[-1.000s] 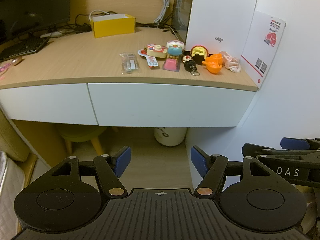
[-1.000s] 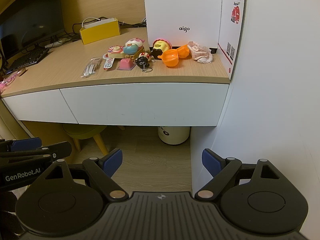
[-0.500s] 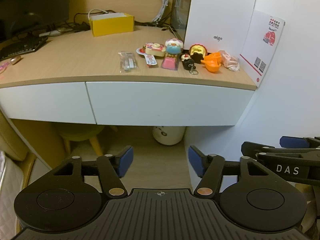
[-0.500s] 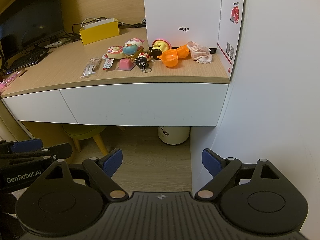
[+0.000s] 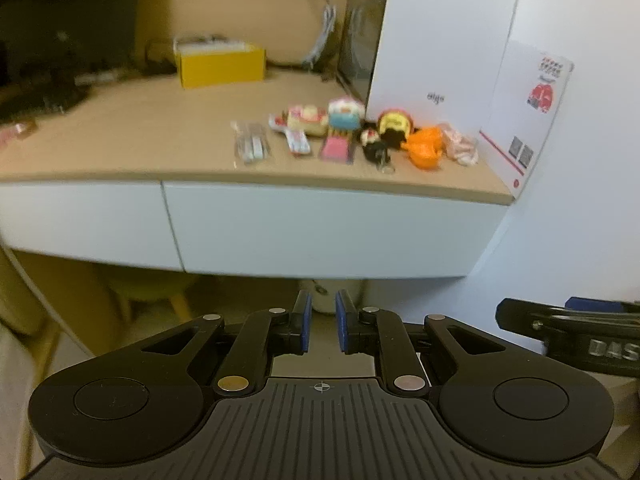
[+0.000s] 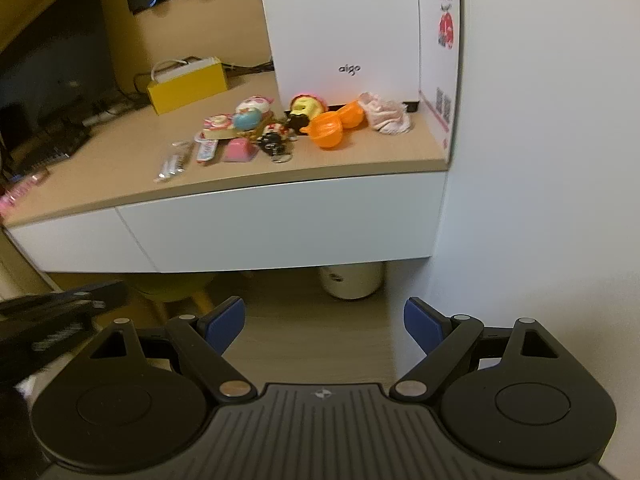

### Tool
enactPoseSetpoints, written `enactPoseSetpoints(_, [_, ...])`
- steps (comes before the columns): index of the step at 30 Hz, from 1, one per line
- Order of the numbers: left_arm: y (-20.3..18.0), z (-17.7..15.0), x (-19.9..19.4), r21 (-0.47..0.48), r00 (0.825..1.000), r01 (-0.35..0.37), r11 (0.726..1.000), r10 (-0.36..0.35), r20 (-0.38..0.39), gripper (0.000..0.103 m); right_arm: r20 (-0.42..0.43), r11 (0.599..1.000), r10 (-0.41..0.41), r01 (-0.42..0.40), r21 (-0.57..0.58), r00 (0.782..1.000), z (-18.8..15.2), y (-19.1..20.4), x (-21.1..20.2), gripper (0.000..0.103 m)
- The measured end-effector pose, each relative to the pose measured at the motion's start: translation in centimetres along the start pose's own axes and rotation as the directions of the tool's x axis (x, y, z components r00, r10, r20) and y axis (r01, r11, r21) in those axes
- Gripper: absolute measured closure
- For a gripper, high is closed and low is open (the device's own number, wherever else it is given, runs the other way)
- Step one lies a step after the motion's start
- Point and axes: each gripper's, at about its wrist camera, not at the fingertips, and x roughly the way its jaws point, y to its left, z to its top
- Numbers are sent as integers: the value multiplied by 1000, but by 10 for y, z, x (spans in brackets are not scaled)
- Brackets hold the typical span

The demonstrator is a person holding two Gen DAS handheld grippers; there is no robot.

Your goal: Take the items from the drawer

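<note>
From the left wrist view, the left gripper sat low in the foreground, its blue pads drawn almost together with only a thin gap and nothing between them; its jaws had just been closing. Ahead of and above its tips ran the closed white drawer front under the wooden desk, with a second drawer front to its left. On the desk beyond the drawer lay a blurred row of small things: a clear packet, a pink block, a black keychain figure, orange cups and a crumpled pink cloth. Behind them stood a white box, and further back to the left a yellow box. To the right of the left gripper, the black arm of the right gripper reached in from the edge. From the right wrist view, the right gripper was spread wide, its blue pads well apart with only floor showing between them. The closed drawer was ahead of and above its tips, and below the drawer, just ahead of the tips, stood a white bin. The same row of small things lay on the desk beyond, orange cups nearest the middle. At the left edge a blurred dark part of the left gripper showed.
</note>
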Motion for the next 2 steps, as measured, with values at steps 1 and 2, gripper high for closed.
enactPoseSetpoints(1, [4, -1, 6, -7, 1000, -1, 1000, 1, -19, 87, 3, 1000, 16, -16, 12, 1000, -1, 0, 0, 16])
enactPoseSetpoints(2, [8, -1, 12, -8, 1000, -5, 1000, 5, -29, 87, 7, 999, 26, -26, 22, 1000, -2, 1, 0, 16])
